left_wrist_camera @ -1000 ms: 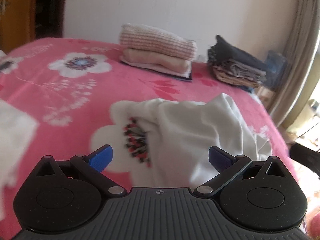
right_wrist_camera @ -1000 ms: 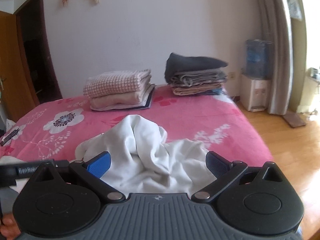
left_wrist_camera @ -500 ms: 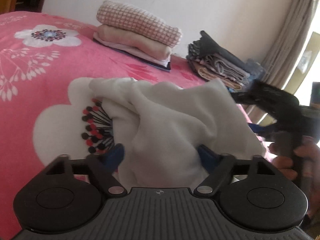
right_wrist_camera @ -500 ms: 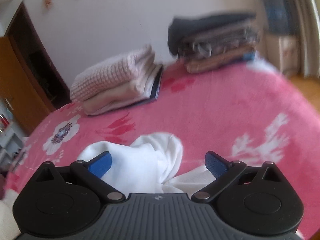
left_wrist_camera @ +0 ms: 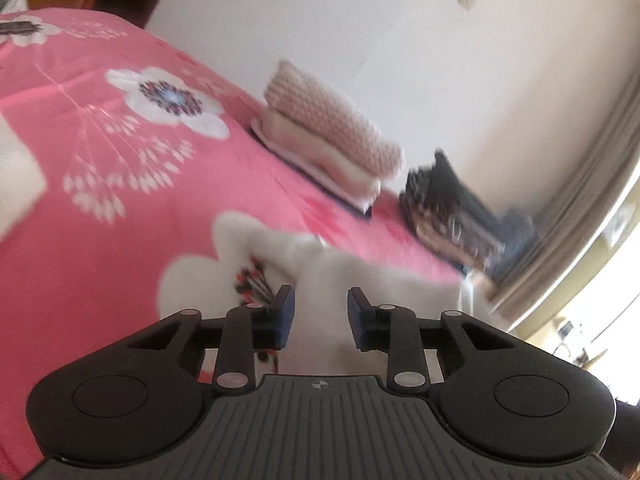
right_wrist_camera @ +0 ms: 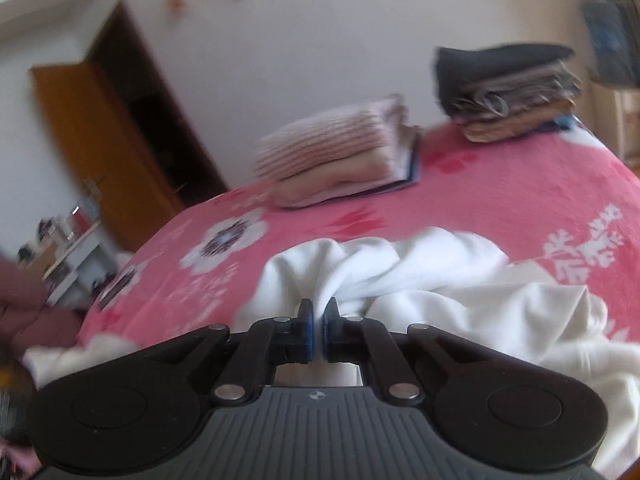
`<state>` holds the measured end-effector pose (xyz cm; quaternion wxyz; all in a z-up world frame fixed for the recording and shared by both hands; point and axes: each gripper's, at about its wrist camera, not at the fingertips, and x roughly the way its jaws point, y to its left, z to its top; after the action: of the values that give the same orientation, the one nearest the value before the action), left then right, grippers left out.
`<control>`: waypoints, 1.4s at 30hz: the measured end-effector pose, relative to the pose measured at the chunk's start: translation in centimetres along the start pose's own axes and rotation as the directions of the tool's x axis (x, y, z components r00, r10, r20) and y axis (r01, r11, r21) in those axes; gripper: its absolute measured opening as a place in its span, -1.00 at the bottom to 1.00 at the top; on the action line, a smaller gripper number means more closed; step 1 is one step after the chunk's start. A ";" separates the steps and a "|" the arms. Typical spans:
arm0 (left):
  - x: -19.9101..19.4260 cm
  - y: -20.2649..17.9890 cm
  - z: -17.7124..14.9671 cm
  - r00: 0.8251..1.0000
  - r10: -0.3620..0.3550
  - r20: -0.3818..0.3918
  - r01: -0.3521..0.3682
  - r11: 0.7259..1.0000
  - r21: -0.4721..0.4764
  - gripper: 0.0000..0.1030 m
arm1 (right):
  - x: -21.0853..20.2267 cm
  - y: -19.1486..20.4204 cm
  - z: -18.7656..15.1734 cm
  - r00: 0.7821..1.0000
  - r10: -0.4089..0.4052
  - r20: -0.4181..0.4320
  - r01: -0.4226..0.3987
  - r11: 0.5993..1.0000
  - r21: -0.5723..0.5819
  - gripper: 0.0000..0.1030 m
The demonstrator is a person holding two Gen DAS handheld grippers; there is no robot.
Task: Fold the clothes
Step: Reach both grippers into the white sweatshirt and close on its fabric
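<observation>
A crumpled white garment [left_wrist_camera: 360, 280] lies on the pink flowered bedspread [left_wrist_camera: 120, 220]. In the left wrist view my left gripper [left_wrist_camera: 321, 316] is closing its jaws, with a raised bunch of the white cloth filling the gap between the blue pads [left_wrist_camera: 286, 316]; I see no pinch in the cloth there. In the right wrist view my right gripper [right_wrist_camera: 318, 320] is shut on a fold of the white garment [right_wrist_camera: 460, 280], and the cloth gathers into wrinkles at the pads. The garment spreads to the right and below over the bedspread [right_wrist_camera: 500, 184].
A folded stack with a pink checked towel [left_wrist_camera: 332, 148] [right_wrist_camera: 340, 156] and a dark folded stack [left_wrist_camera: 452, 208] [right_wrist_camera: 504, 88] sit at the bed's far side by the wall. Another white cloth [left_wrist_camera: 16, 176] lies at the left. A wooden door [right_wrist_camera: 100, 132] and a curtain [left_wrist_camera: 580, 208] flank the bed.
Both grippers moved down onto the white garment and both views tilted. The right jaws went from wide open to shut on a fold. The left jaws narrowed around a bunch of cloth.
</observation>
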<state>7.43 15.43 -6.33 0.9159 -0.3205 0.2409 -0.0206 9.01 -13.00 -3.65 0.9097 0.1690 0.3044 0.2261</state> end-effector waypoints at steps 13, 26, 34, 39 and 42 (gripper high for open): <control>3.0 -2.6 -2.5 0.978 0.032 -0.208 0.037 0.947 0.319 0.28 | 0.4 10.1 -10.9 0.923 -0.056 -0.379 -0.056 0.959 -0.278 -0.86; 3.7 -0.7 -2.0 0.964 0.199 -0.178 -0.145 0.950 0.277 0.28 | -5.8 2.5 -1.9 0.988 -0.131 -0.081 0.125 0.990 -0.070 -0.06; 4.0 1.1 -0.8 0.960 0.235 -0.154 -0.199 0.955 0.219 0.28 | 1.3 -1.0 -1.3 0.993 0.015 -0.115 0.003 0.988 0.152 -0.26; 3.8 2.9 0.9 0.974 0.131 -0.187 -0.117 0.989 0.085 0.28 | 2.1 3.5 -2.2 0.989 0.081 -0.122 -0.089 0.994 -0.060 -0.84; 2.9 4.0 2.2 0.974 0.018 -0.224 -0.024 0.999 -0.026 0.28 | 1.5 6.5 -3.3 0.978 0.127 -0.166 -0.155 0.973 -0.172 -0.85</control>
<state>10.46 19.32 -8.48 0.8785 -0.3265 0.3461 -0.0434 5.97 -6.23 -4.01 0.8769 0.0878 0.3386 0.3297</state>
